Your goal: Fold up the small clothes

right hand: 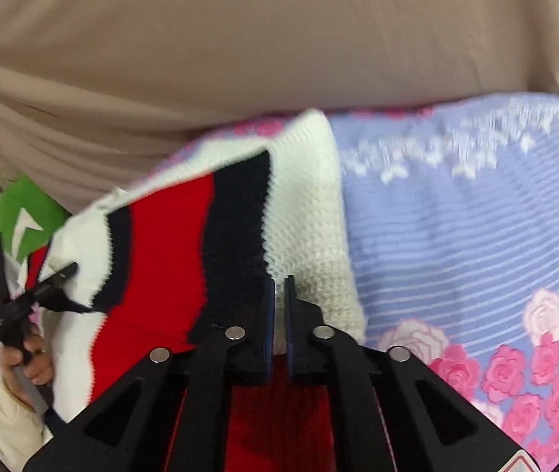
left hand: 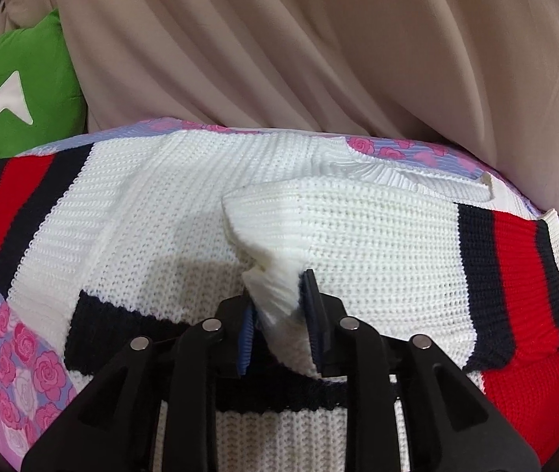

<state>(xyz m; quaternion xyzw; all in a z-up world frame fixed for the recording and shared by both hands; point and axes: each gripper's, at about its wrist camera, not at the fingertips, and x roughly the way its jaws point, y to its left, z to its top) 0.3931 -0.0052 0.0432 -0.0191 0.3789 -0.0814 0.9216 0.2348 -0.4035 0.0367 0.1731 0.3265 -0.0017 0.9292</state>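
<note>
Pinching a white fold of the sweater (left hand: 358, 228), the left gripper (left hand: 277, 314) lifts it over the floral bedspread (left hand: 12, 354); only the right wrist view shows the right gripper (right hand: 279, 314) clamping the striped edge.

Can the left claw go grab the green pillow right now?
Probably not. The left claw is shut on a fold of the white knit sweater, and the green pillow sits far off at the bed's back left edge, beyond the sweater. It would have to let go first.

One sweater (left hand: 358, 228), one green cushion (left hand: 23, 90), one floral bedsheet (right hand: 476, 216), two grippers (left hand: 277, 314)
</note>
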